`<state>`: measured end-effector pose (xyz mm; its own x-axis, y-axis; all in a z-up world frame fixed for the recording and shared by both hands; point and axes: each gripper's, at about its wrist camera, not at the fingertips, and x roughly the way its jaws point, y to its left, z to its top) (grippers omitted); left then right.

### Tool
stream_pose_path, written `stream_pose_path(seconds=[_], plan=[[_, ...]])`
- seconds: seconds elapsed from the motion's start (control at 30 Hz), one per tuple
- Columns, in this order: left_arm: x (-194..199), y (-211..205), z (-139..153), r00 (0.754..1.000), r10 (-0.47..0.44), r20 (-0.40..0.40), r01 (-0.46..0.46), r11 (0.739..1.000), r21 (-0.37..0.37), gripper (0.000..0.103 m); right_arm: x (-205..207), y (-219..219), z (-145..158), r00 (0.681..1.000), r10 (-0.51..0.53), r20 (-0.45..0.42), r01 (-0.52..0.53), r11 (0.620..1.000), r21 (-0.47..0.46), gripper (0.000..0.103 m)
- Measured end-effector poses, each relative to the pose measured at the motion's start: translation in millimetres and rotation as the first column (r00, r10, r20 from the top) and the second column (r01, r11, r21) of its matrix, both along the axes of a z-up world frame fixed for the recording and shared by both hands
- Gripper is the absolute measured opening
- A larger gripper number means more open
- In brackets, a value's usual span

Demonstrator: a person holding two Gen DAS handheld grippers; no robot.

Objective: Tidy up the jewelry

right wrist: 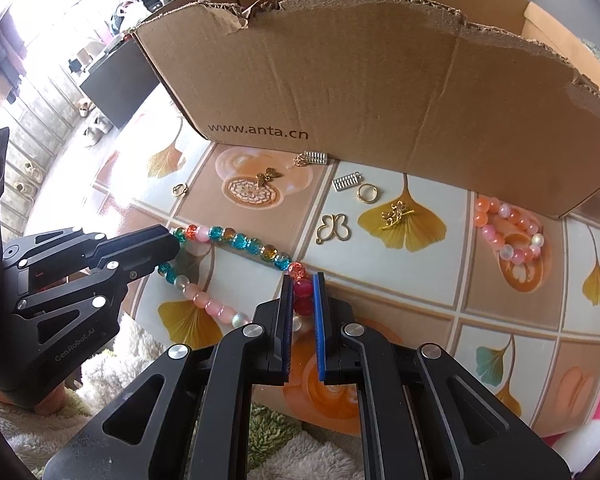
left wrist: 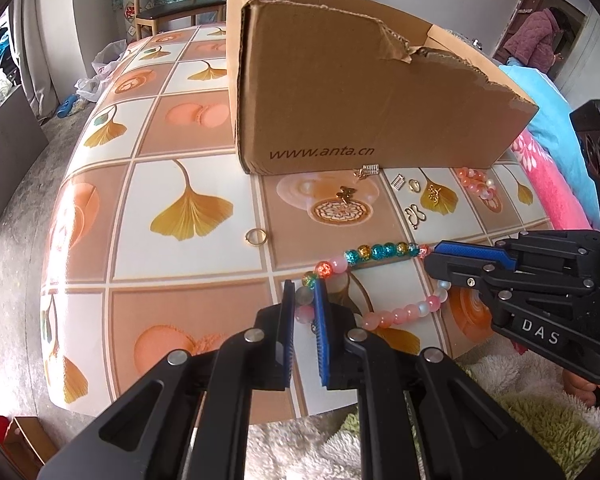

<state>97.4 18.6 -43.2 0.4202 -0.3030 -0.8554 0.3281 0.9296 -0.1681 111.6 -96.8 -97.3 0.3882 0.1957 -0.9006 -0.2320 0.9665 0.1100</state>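
Beads are doing the work here: the bead necklace [left wrist: 380,256] is looking light, limp and slippery, sagging between two grips just above the table [left wrist: 188,152] edge in front of the cardboard box [left wrist: 360,92], so pinching single beads seems the safest hold. Left gripper [left wrist: 305,294] is clamping a pale pink bead, while the right gripper [right wrist: 303,296] is squeezing red beads at the strand's other end.

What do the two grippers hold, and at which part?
Both hold one bead necklace. The left gripper pinches its pink beads, the right gripper its dark red beads at the opposite end.
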Motion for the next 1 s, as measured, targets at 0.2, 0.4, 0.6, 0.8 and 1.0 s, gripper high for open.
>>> stream_pose_path(seconds=[0.2,0.4,0.6,0.8,1.0], plan=[[1.3,-4.9,0.1,1.000,-0.024,0.008,0.024,0.999,0.027,0.010,-3.4,3.2,1.7,1.000,-0.004,0.016,0.004,1.000,0.002,0.007],[-0.9,-2.0,0.2,1.000,-0.008,0.013,0.008,1.000,0.018,0.010,-5.5,-6.2,2.5,1.000,0.006,0.016,-0.007,0.999,0.032,0.007],[-3.7,-0.5,-0.4,1.000,-0.002,0.007,0.002,1.000,0.011,0.010,-8.3,-8.8,3.3,1.000,0.010,0.015,-0.011,1.000,0.020,0.007],[-3.4,-1.3,-0.3,1.000,-0.001,0.005,0.001,1.000,0.013,0.010,-10.6,-5.8,4.2,1.000,0.014,0.016,-0.014,1.000,0.001,0.007],[-4.9,-2.2,-0.9,1.000,-0.003,0.012,0.002,1.000,0.020,0.010,-10.2,-2.3,4.7,1.000,0.012,0.019,-0.012,1.000,-0.001,0.007]])
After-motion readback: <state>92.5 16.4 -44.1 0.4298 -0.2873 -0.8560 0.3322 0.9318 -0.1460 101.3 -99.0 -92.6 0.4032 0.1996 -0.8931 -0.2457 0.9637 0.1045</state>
